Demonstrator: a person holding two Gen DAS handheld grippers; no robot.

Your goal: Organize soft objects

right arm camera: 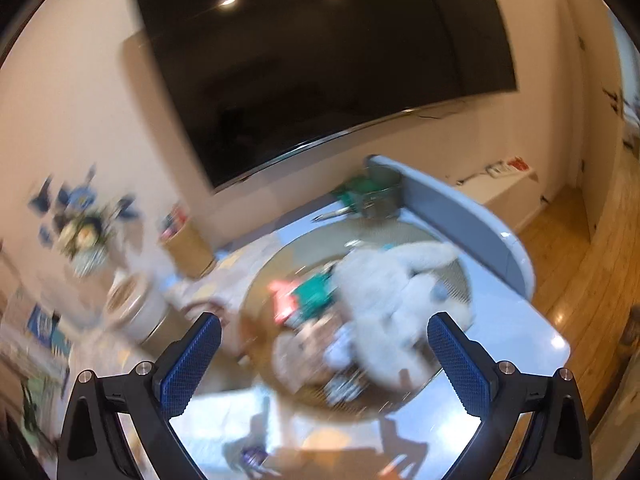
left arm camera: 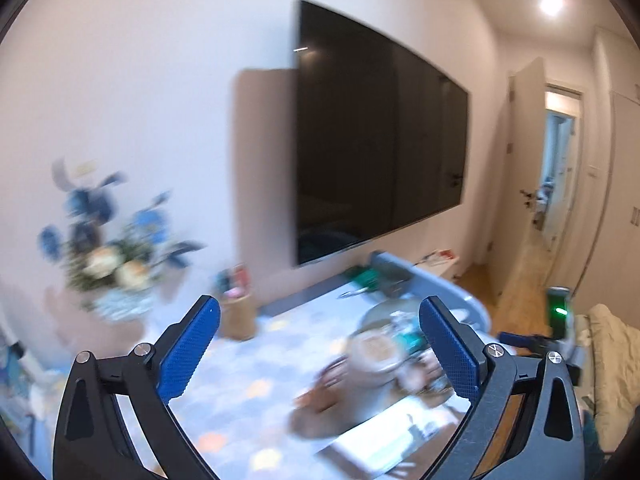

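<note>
A white plush toy (right arm camera: 396,280) lies in a round woven tray (right arm camera: 312,248) on the table, with a green soft item (right arm camera: 316,294) and a red one (right arm camera: 282,296) beside it; all are blurred. My right gripper (right arm camera: 325,320) hovers above the tray's near side, open, with nothing between its blue pads. In the left wrist view the same pile of soft things (left arm camera: 376,352) shows as a blur on the patterned tablecloth (left arm camera: 248,360). My left gripper (left arm camera: 320,304) hangs above the table, open wide and empty, apart from the pile.
A large dark TV (left arm camera: 380,132) hangs on the wall behind the table. A flower vase (left arm camera: 116,264), a wooden pen holder (left arm camera: 238,316) and a white jar (right arm camera: 136,304) stand at the left. A grey curved panel (right arm camera: 460,208) borders the table's far right. Bedding (left arm camera: 612,360) lies at the right.
</note>
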